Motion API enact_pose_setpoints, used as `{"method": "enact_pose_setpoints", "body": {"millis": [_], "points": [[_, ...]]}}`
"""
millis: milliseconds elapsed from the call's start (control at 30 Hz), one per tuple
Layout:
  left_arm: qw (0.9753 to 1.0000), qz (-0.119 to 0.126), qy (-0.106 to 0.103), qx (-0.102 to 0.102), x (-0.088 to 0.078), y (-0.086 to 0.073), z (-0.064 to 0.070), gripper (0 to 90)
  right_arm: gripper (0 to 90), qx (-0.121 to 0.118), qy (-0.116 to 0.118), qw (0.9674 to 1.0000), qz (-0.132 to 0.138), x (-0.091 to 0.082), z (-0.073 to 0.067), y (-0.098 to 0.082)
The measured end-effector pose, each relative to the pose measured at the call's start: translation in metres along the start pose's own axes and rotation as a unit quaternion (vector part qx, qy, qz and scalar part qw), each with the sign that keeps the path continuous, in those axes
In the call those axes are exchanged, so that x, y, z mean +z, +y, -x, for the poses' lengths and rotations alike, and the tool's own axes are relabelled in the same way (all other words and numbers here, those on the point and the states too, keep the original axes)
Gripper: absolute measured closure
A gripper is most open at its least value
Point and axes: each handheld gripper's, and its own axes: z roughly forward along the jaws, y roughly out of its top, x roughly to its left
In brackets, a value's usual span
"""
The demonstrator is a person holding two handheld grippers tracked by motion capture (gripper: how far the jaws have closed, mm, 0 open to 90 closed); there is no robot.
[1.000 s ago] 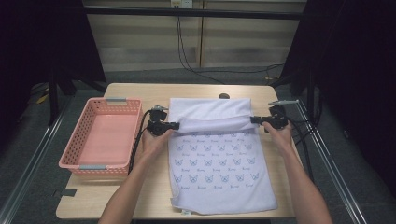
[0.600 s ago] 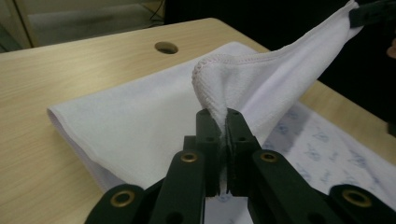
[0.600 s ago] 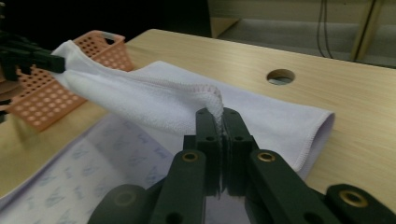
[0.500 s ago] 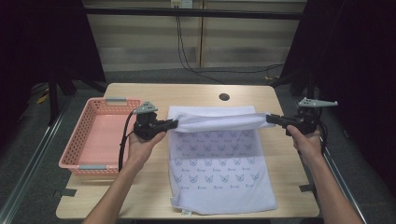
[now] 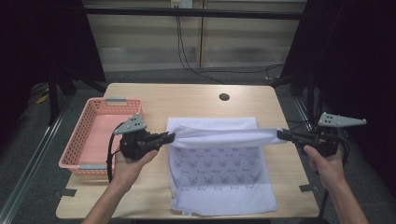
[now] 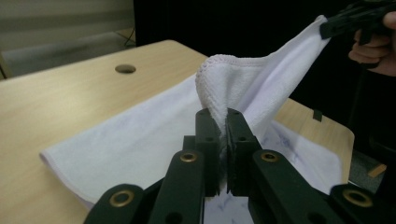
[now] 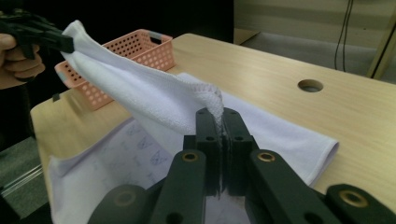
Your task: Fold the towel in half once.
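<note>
no legible writing on towel (image 5: 219,168)

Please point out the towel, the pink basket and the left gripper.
towel (image 5: 219,186), high view, flat printed part.
pink basket (image 5: 77,161), high view, near rim.
left gripper (image 5: 169,137), high view, jaw tips on the towel corner.

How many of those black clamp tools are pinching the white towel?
2. The left gripper pinches the towel at its lifted left corner, by the pink basket; the right gripper pinches the lifted right corner.
</note>
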Motion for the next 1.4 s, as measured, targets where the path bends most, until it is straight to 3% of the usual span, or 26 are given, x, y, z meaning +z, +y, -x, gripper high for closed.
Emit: {"method": "enact_pose_setpoints", "body": {"millis": [133, 200, 300, 333, 367, 433, 500, 533, 567, 667, 767, 800, 833, 867, 933, 1000, 1100, 1133, 1167, 1200, 1233, 1267, 1300, 1333, 1367, 1400], "points": [[0.9996, -0.017, -0.016, -0.016, -0.006, -0.026, 0.006, 85.8, 87.9, -0.004, 0.011, 0.9999, -0.003, -0.007, -0.014, -0.014], [0.999, -0.037, -0.016, -0.017, -0.001, -0.046, 0.009, 85.0, 87.9, -0.009, 0.006, 0.9997, -0.022, -0.005, -0.019, -0.028], [0.9972, -0.06, -0.019, -0.04, 0.009, -0.077, 0.005, 84.1, 87.9, 0.012, 0.019, 0.9985, -0.049, 0.005, -0.018, -0.057], [0.9972, -0.06, -0.019, -0.04, 0.009, -0.077, 0.005, 84.0, 87.9, 0.012, 0.019, 0.9985, -0.049, 0.005, -0.018, -0.057], [0.9951, -0.078, -0.025, -0.054, 0.013, -0.096, 0.002, 83.5, 87.5, 0.029, 0.026, 0.9961, -0.079, 0.014, -0.016, -0.081], [0.9943, -0.087, -0.032, -0.054, 0.014, -0.103, 0.003, 82.4, 86.4, 0.036, 0.034, 0.9939, -0.099, 0.018, -0.016, -0.098], [0.9918, -0.114, -0.04, -0.04, 0.016, -0.112, 0.008, 81.6, 85.4, 0.035, 0.037, 0.9926, -0.11, 0.018, -0.017, -0.105], [0.9894, -0.128, -0.053, -0.043, 0.014, -0.118, 0.012, 78.4, 79.9, 0.037, 0.053, 0.9893, -0.131, 0.018, -0.02, -0.113], [0.9894, -0.128, -0.053, -0.043, 0.014, -0.118, 0.012, 75.3, 79.9, 0.037, 0.053, 0.9893, -0.131, 0.018, -0.02, -0.113], [0.9853, -0.155, -0.06, -0.041, 0.011, -0.128, 0.015, 70.4, 74.5, 0.033, 0.062, 0.9854, -0.155, 0.015, -0.027, -0.122], [0.9865, -0.139, -0.079, -0.036, 0.006, -0.124, 0.017, 66.0, 71.1, 0.03, 0.065, 0.9845, -0.16, 0.011, -0.032, -0.124], [0.9872, -0.136, -0.077, -0.033, 0.004, -0.123, 0.017, 65.0, 72.6, 0.024, 0.069, 0.9846, -0.159, 0.008, -0.034, -0.124], [0.9899, -0.116, -0.074, -0.035, 0.001, -0.119, 0.016, 61.9, 73.3, 0.018, 0.076, 0.9844, -0.158, 0.006, -0.039, -0.124], [0.9899, -0.116, -0.074, -0.035, 0.001, -0.119, 0.016, 60.0, 71.9, 0.019, 0.076, 0.9844, -0.158, 0.006, -0.04, -0.123], [0.9897, -0.127, -0.06, -0.029, 0.007, -0.113, 0.012, 55.1, 71.5, 0.017, 0.077, 0.9836, -0.162, 0.008, -0.04, -0.123], [0.99, -0.129, -0.05, -0.029, 0.019, -0.108, 0.003, 53.7, 67.2, 0.017, 0.069, 0.9825, -0.173, 0.024, -0.035, -0.12], [0.9865, -0.153, -0.052, -0.027, 0.046, -0.103, -0.008, 50.3, 64.3, 0.008, 0.071, 0.9784, -0.194, 0.045, -0.032, -0.117], [0.9865, -0.153, -0.052, -0.027, 0.046, -0.103, -0.008, 49.9, 64.3, 0.008, 0.071, 0.9784, -0.194, 0.045, -0.032, -0.117], [0.985, -0.161, -0.052, -0.034, 0.054, -0.105, -0.009, 49.3, 63.1, 0.007, 0.08, 0.9754, -0.206, 0.056, -0.028, -0.117], [0.9833, -0.171, -0.054, -0.031, 0.057, -0.106, -0.008, 49.3, 63.1, 0.007, 0.08, 0.9754, -0.206, 0.056, -0.028, -0.117], [0.9793, -0.198, -0.042, -0.006, 0.061, -0.111, -0.004, 50.0, 63.0, 0.007, 0.085, 0.9716, -0.221, 0.063, -0.027, -0.121], [0.9793, -0.198, -0.042, -0.006, 0.061, -0.111, -0.004, 51.2, 63.0, 0.007, 0.085, 0.9716, -0.221, 0.063, -0.027, -0.121], [0.9769, -0.208, -0.045, -0.012, 0.06, -0.114, -0.003, 57.5, 64.8, 0.005, 0.088, 0.9669, -0.239, 0.066, -0.027, -0.126], [0.9762, -0.21, -0.052, -0.015, 0.058, -0.116, -0.002, 57.5, 64.8, 0.005, 0.088, 0.9669, -0.239, 0.066, -0.027, -0.126], [0.9758, -0.21, -0.062, -0.005, 0.054, -0.118, -0.001, 76.9, 77.8, -0.002, 0.1, 0.9645, -0.244, 0.065, -0.03, -0.129], [0.9764, -0.208, -0.058, -0.004, 0.052, -0.119, 0.001, 82.6, 81.9, -0.002, 0.105, 0.9636, -0.246, 0.063, -0.032, -0.129]]}}
